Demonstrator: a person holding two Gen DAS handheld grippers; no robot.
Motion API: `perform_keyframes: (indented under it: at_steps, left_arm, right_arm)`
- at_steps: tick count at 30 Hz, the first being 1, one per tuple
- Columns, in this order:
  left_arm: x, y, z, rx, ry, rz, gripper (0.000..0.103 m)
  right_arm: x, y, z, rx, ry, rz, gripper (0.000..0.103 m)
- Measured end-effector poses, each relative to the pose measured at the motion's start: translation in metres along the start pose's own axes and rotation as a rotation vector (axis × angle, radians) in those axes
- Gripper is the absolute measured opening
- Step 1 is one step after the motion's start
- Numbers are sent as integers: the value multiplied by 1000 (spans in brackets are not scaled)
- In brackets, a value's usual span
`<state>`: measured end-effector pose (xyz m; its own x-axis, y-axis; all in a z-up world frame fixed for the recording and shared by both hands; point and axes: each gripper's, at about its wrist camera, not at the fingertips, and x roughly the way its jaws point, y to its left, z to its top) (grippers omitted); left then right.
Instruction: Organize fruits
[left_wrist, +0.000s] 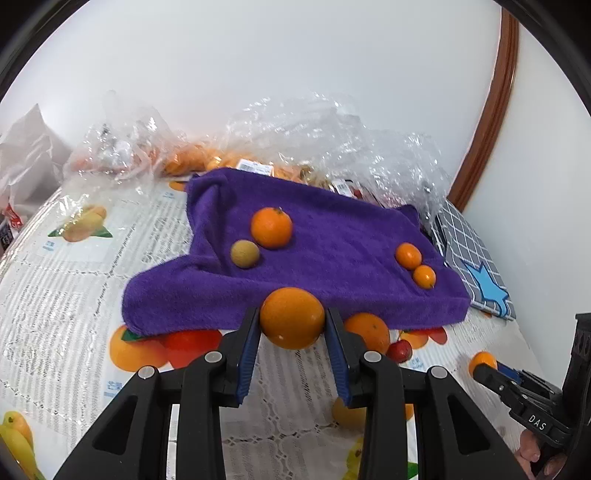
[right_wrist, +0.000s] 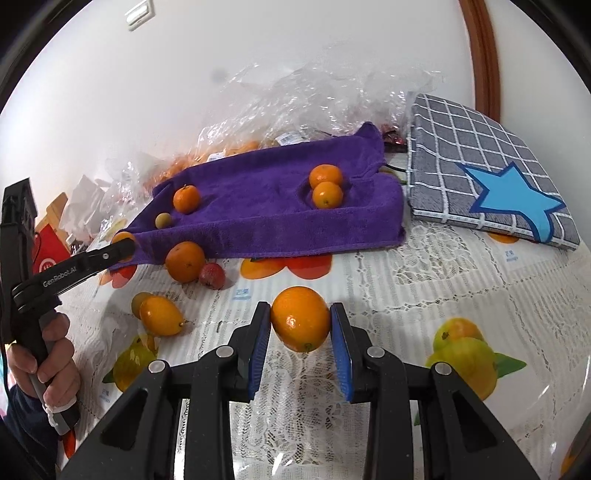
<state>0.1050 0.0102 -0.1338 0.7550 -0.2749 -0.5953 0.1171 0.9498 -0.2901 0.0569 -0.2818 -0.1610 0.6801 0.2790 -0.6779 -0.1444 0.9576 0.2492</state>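
My left gripper (left_wrist: 291, 317) is shut on a large orange (left_wrist: 291, 323), held just in front of the near edge of the purple towel (left_wrist: 325, 236). On the towel lie an orange (left_wrist: 271, 227), a small yellow-brown fruit (left_wrist: 244, 253) and two small oranges (left_wrist: 408, 254). My right gripper (right_wrist: 300, 314) is shut on another orange (right_wrist: 301, 321) above the tablecloth. Each gripper also shows in the other's view, as the right gripper (left_wrist: 480, 365) and the left gripper (right_wrist: 125, 244). Loose on the table are an orange (right_wrist: 184, 260), a red fruit (right_wrist: 212, 275) and an oval orange fruit (right_wrist: 160, 315).
A grey checked cushion with a blue star (right_wrist: 480, 166) lies right of the towel. Crumpled clear plastic bags (left_wrist: 314, 133) with more oranges stand behind it against the wall. A white bag (left_wrist: 26, 158) is at far left. The tablecloth (right_wrist: 406, 277) is printed with fruit pictures.
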Motion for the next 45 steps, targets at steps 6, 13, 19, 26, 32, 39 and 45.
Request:
perform_keyframes:
  at_steps: [6,13,19,26,32,39,45]
  left_arm:
    - [-4,6,3,-20,-18,7,34]
    - [-12,13,5,-42,-55,29,34]
    - [-19,20,15,-67,-87,74,34]
    - [-30,19,58,-55,-152,96,34]
    - [-3,13,74,-93,-150,63,34]
    - [33,15,61,-69,-107,64,34]
    - [42,25,56,-116,-58,13,34]
  right_arm:
    - [-1,2,1,0,3,-39,32]
    - [-9,20,18,-60,-30,-47,32]
    - [-17,33,40,-88,-70,-22,32]
    - [-4,41,78,-111,-88,-43,32]
    - [13,35,114,-90,-125,-28,32]
    - [56,16,117,-39,-81,28,32]
    - [89,9,104,-12,37,61,32]
